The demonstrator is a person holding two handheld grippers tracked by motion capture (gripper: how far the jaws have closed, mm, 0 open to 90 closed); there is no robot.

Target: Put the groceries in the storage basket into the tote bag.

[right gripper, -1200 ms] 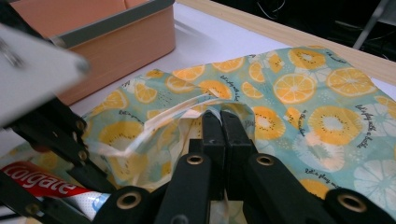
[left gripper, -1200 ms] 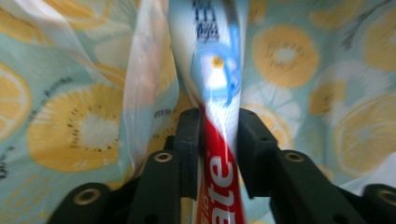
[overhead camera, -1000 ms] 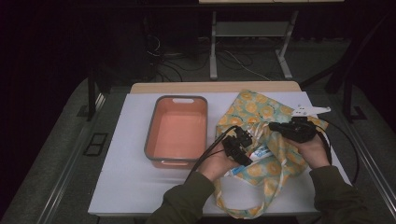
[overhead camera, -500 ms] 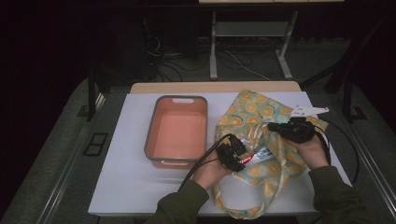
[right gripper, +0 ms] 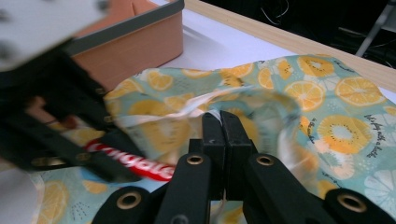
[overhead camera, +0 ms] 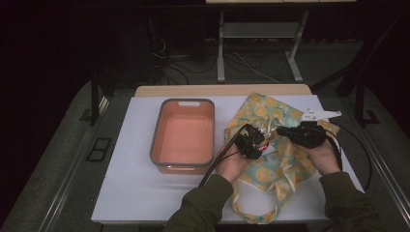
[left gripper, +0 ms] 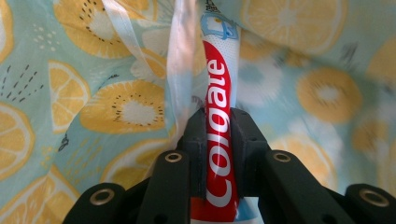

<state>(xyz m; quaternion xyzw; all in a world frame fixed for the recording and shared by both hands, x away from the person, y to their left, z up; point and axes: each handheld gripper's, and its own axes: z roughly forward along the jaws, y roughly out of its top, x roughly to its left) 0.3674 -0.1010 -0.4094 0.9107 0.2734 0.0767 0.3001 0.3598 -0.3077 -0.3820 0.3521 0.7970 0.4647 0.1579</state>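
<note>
A fabric bag [overhead camera: 270, 169] printed with orange slices lies on the right half of the white table. My left gripper [overhead camera: 252, 140] is shut on a red and white Colgate toothpaste tube [left gripper: 219, 107], whose far end lies in the bag's folds [left gripper: 116, 112] beside a white strap. My right gripper [overhead camera: 280, 129] is shut on the bag's lifted rim [right gripper: 219, 116] and holds the mouth up. In the right gripper view the tube [right gripper: 149, 167] lies low at the left, under the raised fabric.
An orange bin [overhead camera: 183, 135] with a grey rim stands left of the bag, nothing inside it; its side wall [right gripper: 135, 42] is close to the bag. White table surface [overhead camera: 135, 183] lies bare in front and to the left. Cables trail from both grippers.
My left gripper, with the toothpaste tube in it, dipped toward the person and has now moved forward toward the bag's mouth. The right gripper has stayed on the bag rim.
</note>
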